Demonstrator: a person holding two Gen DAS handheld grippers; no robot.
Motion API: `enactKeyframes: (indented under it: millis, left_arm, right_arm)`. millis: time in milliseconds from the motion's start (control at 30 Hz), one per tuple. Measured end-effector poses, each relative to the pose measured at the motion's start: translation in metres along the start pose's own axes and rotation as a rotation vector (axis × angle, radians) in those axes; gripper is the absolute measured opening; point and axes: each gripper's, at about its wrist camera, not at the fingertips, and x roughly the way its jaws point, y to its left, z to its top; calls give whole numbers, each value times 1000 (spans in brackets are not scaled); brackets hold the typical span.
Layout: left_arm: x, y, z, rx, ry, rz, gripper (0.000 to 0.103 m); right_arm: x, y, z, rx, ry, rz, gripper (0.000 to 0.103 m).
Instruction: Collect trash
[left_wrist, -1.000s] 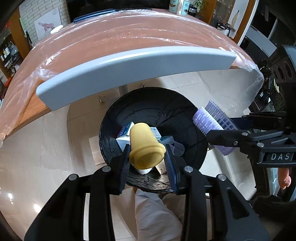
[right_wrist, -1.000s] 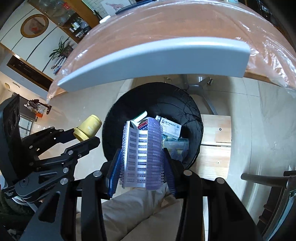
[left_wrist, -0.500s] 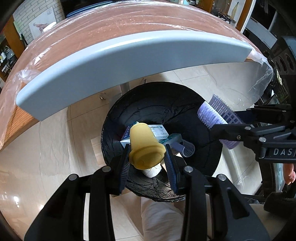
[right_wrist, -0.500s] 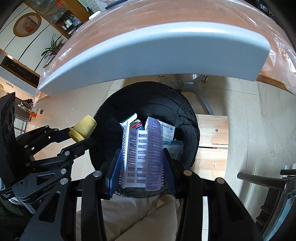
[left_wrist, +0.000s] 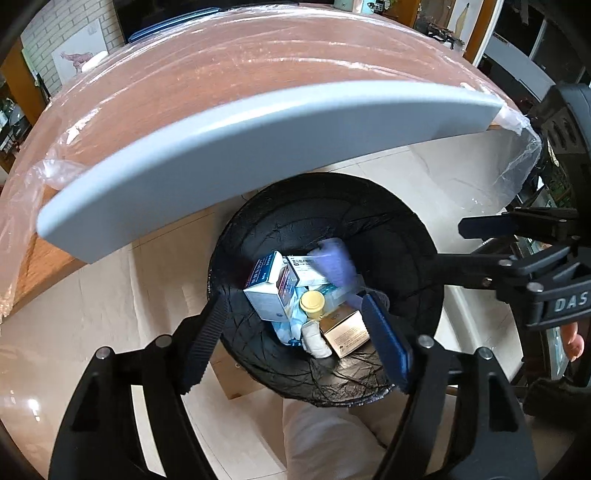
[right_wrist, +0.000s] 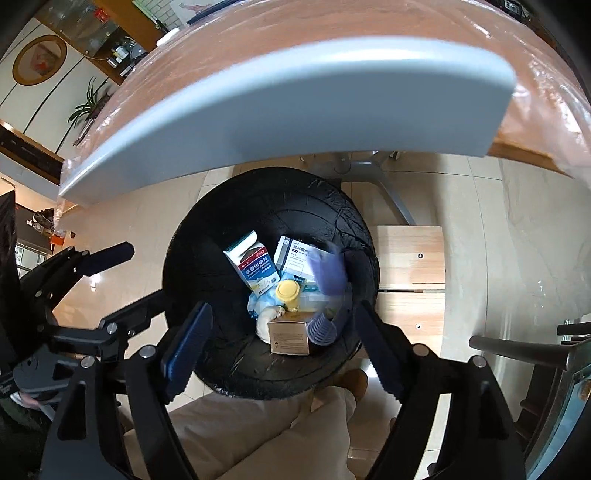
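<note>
Black and blue, my two sets of jaws hang over the bin, pointing down. My left gripper (left_wrist: 295, 343) has just been opening and has nothing between its ribbed pads; my right gripper (right_wrist: 280, 339) has just been opening too, and it is bare as well. Below them is the round bin with the crinkly black plastic bag (left_wrist: 391, 236), on the pale tiled floor just in front of the table. The small yellow plastic bottle (left_wrist: 312, 304) now sits in the pile in the bin, standing nearly upright with its flat end up at me. It looks light, hard and a bit slippery, so I think the round sides are the best place to pinch it. The purple hair roller (right_wrist: 327, 267) is a blur over the white boxes (right_wrist: 295, 254); its long side seems to run up and down. It looks light and springy, so squeeze its sides gently. Farther off is the brown table wrapped in clear plastic (left_wrist: 258, 62).
</note>
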Motion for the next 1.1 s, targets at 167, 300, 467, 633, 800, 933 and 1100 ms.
enactKeyframes:
  millis: [167,300,467,633,800,933,1100]
  left_arm:
    - [-40,1,3,30,-75,-45,81]
    - [-89,6,21,81,-227,-54,94]
    - [-114,34,58,65,-364,37,99]
    - [-101,93,112,-90,-384,133,99]
    - [-68,149,154,-231,-354,185,99]
    - [-44,176,176,-257,-327,235,99]
    - [-11,205,199,-316,-269,260,99]
  right_arm:
    - [-46,21,0,-77,-79,24,88]
    - [-90,32,19,-111,-211,26,95]
    - [-118,23,69,-53,-385,-114,99]
    - [-110,-15,128,50,-431,-214,99]
    - [-90,-62,173,154,-405,-255,99]
    - [-79,-95,198,214,-420,-309,99]
    - [-60,-114,228,184,-386,-380,99]
